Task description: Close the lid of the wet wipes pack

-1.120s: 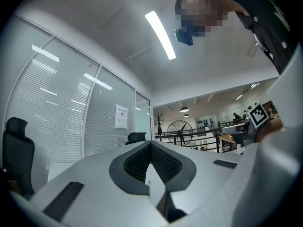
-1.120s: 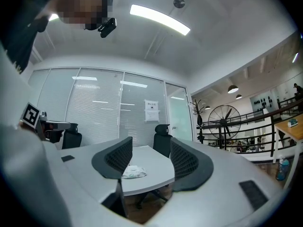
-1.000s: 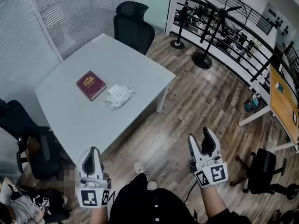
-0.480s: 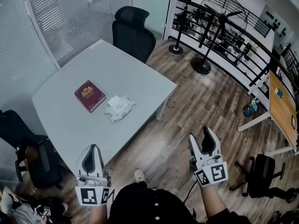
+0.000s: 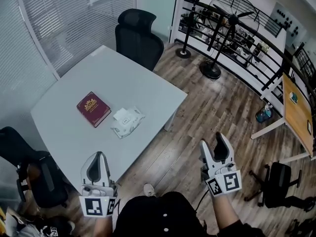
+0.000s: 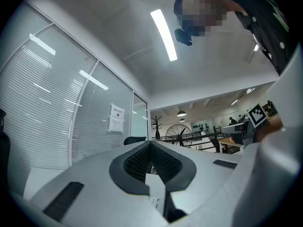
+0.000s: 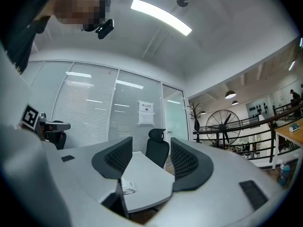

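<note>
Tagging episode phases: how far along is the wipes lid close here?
Done: nothing yet. The wet wipes pack lies on the table beside the red book, and its white lid flap looks raised. In hand: nothing. The left gripper is shut and empty, the right gripper open and empty, both well away from the pack. Left: reach the pack and press the flap down.

Grey table (image 5: 148, 85), black office chair (image 5: 138, 36), wood-plank floor (image 5: 222, 117), glass wall with blinds (image 5: 59, 28), standing fan (image 5: 224, 19)
</note>
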A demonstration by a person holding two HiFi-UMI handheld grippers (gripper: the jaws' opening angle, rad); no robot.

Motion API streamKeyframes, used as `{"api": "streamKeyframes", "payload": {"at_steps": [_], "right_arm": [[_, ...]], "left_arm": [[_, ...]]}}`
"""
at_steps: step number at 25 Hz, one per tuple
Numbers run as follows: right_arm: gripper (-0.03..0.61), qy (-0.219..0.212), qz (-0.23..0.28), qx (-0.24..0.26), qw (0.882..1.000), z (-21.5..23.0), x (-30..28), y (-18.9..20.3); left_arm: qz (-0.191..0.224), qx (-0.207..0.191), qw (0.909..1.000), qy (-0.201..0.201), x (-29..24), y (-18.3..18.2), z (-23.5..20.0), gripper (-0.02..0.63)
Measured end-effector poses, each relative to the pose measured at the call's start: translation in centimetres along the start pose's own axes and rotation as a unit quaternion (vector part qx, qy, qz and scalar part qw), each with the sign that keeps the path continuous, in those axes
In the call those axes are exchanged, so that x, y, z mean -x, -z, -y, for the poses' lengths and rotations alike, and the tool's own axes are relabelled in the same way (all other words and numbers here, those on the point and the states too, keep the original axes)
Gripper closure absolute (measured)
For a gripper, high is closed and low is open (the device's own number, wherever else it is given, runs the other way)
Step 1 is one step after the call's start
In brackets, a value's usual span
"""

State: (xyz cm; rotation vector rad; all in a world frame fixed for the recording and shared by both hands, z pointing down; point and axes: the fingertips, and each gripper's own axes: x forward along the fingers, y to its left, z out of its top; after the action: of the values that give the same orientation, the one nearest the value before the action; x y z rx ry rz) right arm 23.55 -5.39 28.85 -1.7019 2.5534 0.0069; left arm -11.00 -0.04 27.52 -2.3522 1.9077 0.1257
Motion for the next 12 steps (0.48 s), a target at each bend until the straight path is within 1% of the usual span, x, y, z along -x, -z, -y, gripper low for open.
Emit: {"api": "streamKeyframes", "payload": {"at_steps": [7,12], "right_arm": [[0.313,0.013,-0.003,-0.006,1.0,0.8,-0.6,0.7],[0.312,0.015,-0.007,-0.01,1.0,2.1,-1.9,1.2]], "left_arm": [[-0.006,0.001,0.9999,0.013,-1.8,0.9,-0.1,0.598],[-0.014,-0.001,0.9998,0.011,-3.3,1.4,0.0,0.598]]}}
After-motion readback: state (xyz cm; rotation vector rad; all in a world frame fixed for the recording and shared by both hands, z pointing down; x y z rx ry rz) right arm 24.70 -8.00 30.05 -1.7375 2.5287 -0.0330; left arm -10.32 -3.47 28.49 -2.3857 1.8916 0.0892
